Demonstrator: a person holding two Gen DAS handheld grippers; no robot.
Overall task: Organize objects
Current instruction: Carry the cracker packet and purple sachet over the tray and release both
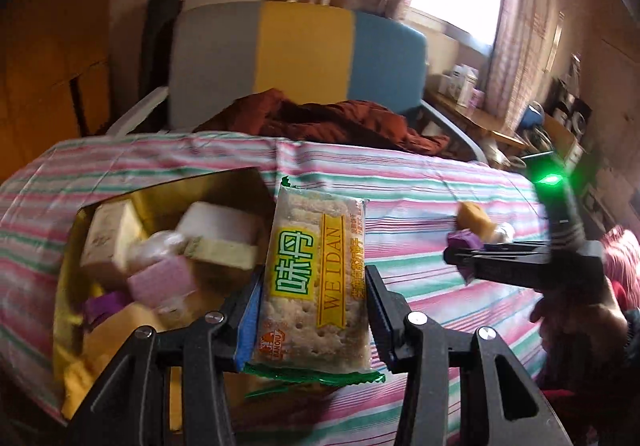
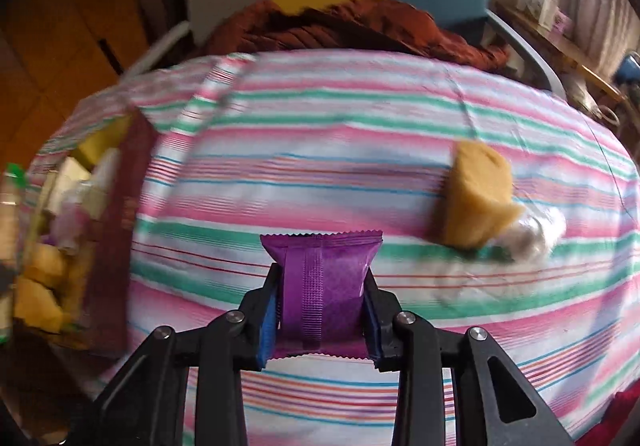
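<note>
A cracker packet (image 1: 316, 282) is clamped between the fingers of the left hand-held gripper (image 1: 314, 302) at lower centre of the left view, just right of the gold box (image 1: 64, 310) holding assorted snacks. A purple packet (image 2: 324, 286) is gripped by the right hand-held gripper (image 2: 322, 306) at lower centre of the right view, above the striped table (image 2: 320, 126). A yellow cake (image 2: 476, 194) is seen at right, lying on the cloth.

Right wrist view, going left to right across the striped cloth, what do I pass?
Box of snacks → purple packet held in the right gripper → tan cake in clear wrap.
</note>
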